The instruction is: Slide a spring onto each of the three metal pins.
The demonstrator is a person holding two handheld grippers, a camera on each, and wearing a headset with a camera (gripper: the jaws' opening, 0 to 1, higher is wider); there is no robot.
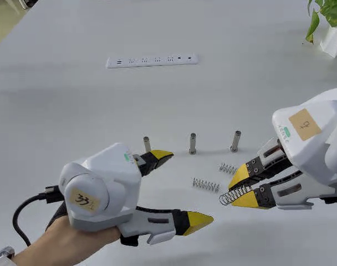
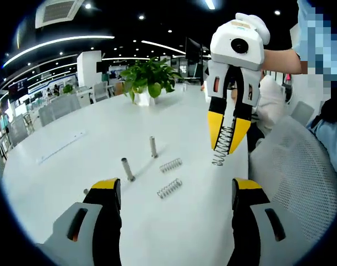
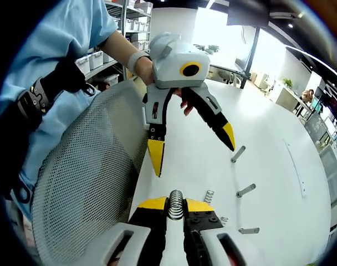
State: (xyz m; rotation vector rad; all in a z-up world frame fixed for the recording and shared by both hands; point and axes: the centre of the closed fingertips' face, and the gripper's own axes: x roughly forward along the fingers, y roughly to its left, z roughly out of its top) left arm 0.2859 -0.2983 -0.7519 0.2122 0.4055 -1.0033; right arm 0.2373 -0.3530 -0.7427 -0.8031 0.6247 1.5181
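Note:
Three short metal pins stand upright in a row on the white table: left pin (image 1: 147, 144), middle pin (image 1: 192, 143), right pin (image 1: 235, 141). None carries a spring. My right gripper (image 1: 241, 189) hovers in front of them, shut on a spring (image 1: 232, 195) that sticks out toward the left; the same held spring (image 3: 175, 204) sits between the yellow tips. Two loose springs (image 1: 205, 184) (image 1: 228, 168) lie flat in front of the pins. My left gripper (image 1: 179, 187) is open with nothing in it, low over the table, its upper tip near the left pin.
A white power strip (image 1: 152, 60) lies at the back of the table. A potted plant (image 1: 326, 22) stands at the back right. A mesh chair (image 3: 85, 183) is beside the table's near edge. A black cable (image 1: 21, 213) trails from the left gripper.

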